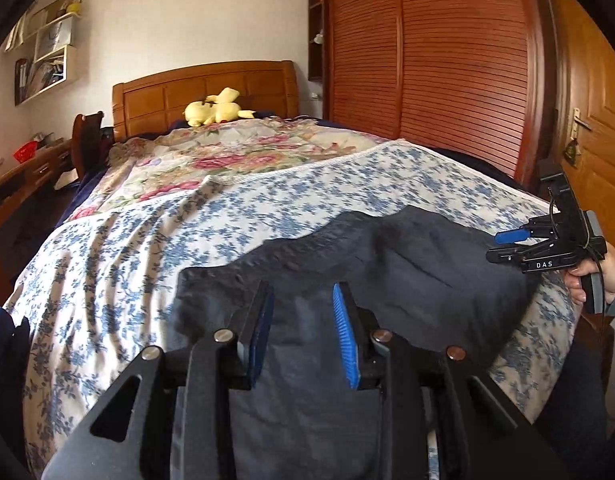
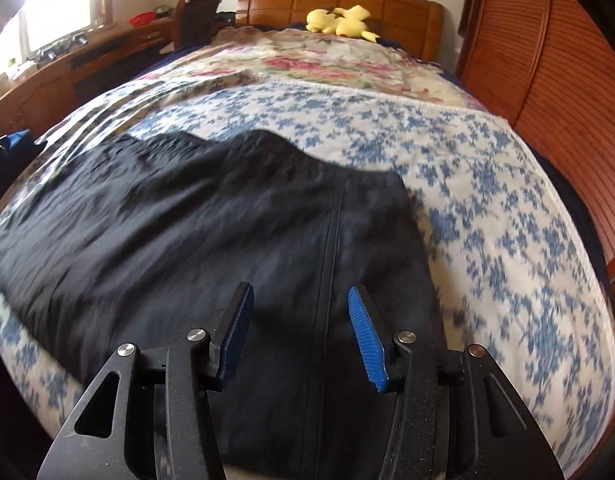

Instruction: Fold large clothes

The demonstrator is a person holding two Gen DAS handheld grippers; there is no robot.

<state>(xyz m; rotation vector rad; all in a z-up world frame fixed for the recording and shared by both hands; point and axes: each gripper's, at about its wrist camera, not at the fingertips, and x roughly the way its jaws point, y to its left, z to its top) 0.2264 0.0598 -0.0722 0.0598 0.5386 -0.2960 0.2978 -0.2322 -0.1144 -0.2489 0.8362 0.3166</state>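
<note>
Two tools hang over the near edge of the dark garment (image 2: 235, 240): the left tool (image 1: 303, 320) and the right tool (image 2: 299, 328), each released, blue pads spread with only cloth showing between them. That garment (a seam runs up its right part) lies flat on the blue-flowered sheet (image 2: 487, 208) of the bed. Beyond the garment lies a rose-patterned quilt (image 2: 327, 60), then a yellow plush toy (image 2: 341, 20) by the wooden headboard (image 2: 407, 12).
</note>
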